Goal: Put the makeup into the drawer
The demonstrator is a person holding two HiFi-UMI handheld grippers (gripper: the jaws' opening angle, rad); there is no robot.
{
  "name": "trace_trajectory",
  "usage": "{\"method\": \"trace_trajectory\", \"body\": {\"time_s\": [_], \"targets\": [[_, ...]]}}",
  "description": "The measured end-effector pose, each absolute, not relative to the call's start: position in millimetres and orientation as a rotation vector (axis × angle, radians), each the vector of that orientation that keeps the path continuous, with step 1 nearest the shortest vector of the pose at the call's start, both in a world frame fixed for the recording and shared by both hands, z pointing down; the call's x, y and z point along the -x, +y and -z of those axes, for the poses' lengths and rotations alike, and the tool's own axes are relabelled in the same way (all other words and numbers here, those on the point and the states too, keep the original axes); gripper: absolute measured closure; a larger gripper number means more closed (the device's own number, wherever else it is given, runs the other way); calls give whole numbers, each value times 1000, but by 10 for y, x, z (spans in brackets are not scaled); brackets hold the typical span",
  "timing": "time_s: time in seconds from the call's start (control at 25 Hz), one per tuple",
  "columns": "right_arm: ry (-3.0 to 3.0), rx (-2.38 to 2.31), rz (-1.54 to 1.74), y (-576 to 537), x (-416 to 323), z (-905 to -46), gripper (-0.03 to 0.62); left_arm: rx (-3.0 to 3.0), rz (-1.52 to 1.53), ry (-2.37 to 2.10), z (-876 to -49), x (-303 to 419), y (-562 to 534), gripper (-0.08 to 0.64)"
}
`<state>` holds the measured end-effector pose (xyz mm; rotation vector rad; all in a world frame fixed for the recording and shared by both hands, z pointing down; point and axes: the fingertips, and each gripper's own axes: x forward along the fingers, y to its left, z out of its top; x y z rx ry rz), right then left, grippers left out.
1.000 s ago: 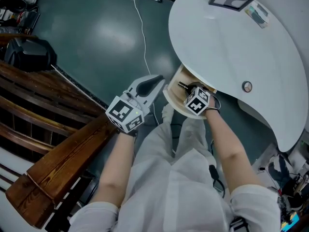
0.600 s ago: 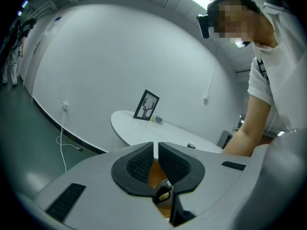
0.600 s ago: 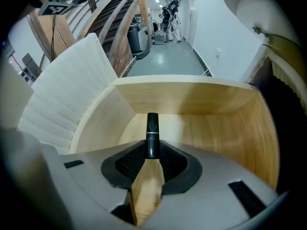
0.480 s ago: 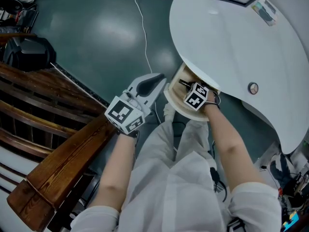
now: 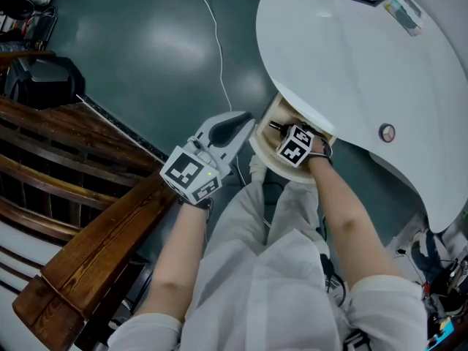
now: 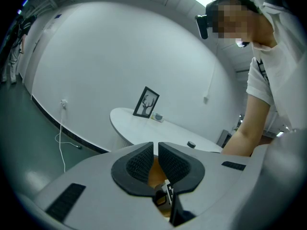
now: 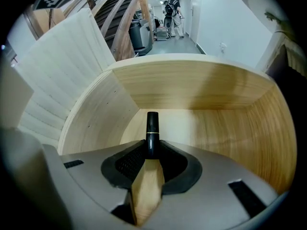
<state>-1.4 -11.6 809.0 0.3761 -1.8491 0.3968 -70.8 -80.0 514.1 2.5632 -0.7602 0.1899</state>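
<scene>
We hold right gripper [image 7: 152,151] nose-down in wooden drawer [image 7: 206,87], jaws clamped on black makeup tube [image 7: 152,126], low for gentle release. Left gripper [image 5: 235,125] hangs at drawer's 9 o'clock, jaws together, empty, clear of path.

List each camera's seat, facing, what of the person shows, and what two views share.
Head view: on the head, facing steeply down at the open drawer under the white table; forearms, left gripper, right gripper show.
Left gripper view: on that gripper, about level over the table toward the framed picture; empty jaws, an arm.
Right gripper view: on that gripper, down into the drawer; jaws clamp the makeup tube.
Shared: head and left gripper views show the picture.
</scene>
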Motion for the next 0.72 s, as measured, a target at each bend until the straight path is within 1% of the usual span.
{"method": "trace_trajectory", "body": {"time_s": [0.32,0.72], "targets": [[-1857,-356,-438,-54,114,-8039,500,-2570,-183,-753,-5109,739,-785,535],[-1876,-407,-445,-39,158,-7666,500,-2587,-155,-753,-4924,747,-775,535]]}}
